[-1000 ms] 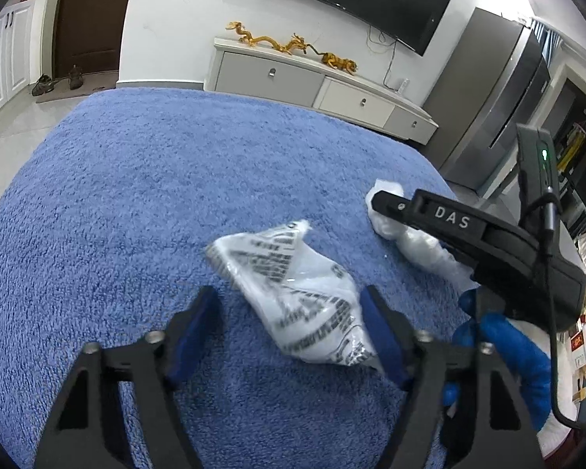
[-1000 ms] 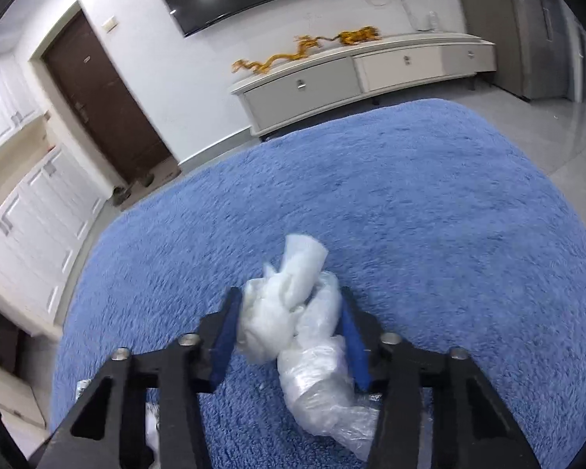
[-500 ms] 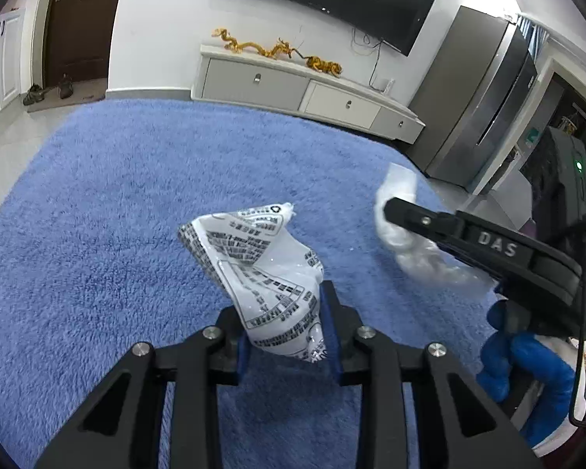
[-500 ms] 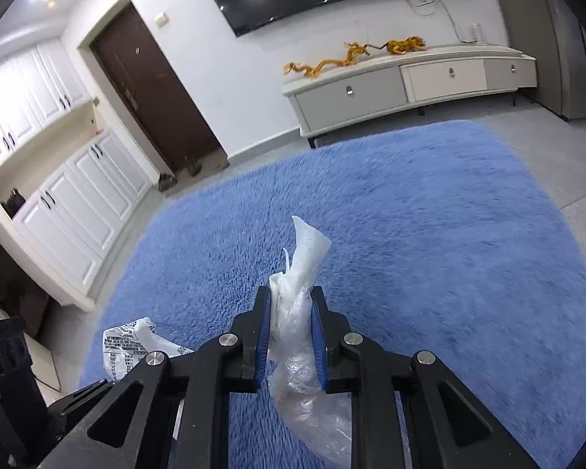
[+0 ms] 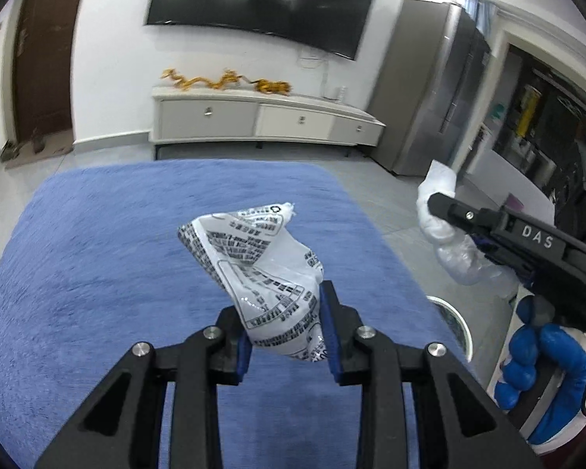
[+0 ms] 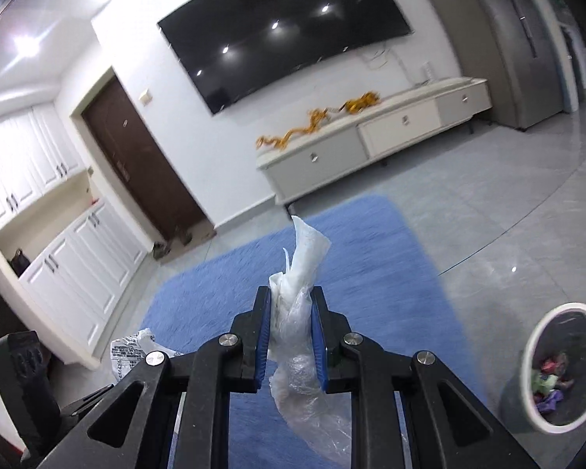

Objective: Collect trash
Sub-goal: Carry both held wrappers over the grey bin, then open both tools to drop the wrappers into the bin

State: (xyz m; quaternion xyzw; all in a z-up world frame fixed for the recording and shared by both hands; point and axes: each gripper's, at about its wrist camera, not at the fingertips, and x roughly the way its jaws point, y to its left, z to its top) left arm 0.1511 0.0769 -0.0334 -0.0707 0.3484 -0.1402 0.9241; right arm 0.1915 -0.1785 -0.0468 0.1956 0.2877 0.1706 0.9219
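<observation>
My left gripper [image 5: 283, 318] is shut on a crumpled white wrapper with black print [image 5: 259, 262], held up above the blue rug [image 5: 97, 273]. My right gripper [image 6: 291, 322] is shut on a wad of clear plastic and white tissue [image 6: 299, 273], also lifted off the rug [image 6: 371, 258]. In the left wrist view the right gripper [image 5: 441, 205] shows at the right with its wad [image 5: 449, 242], held by a blue-gloved hand [image 5: 543, 367]. The printed wrapper [image 6: 131, 351] shows at lower left in the right wrist view.
A grey trash bin with a white rim [image 6: 558, 367] stands on the tile floor at the right, with coloured scraps inside; its rim [image 5: 455, 324] shows beside the rug. A TV cabinet [image 5: 261, 123], a wall TV and a fridge [image 5: 429, 90] stand beyond.
Both grippers closed on their trash and lifted it off the rug. Both views have tilted up and risen; the bin has come into view at the right.
</observation>
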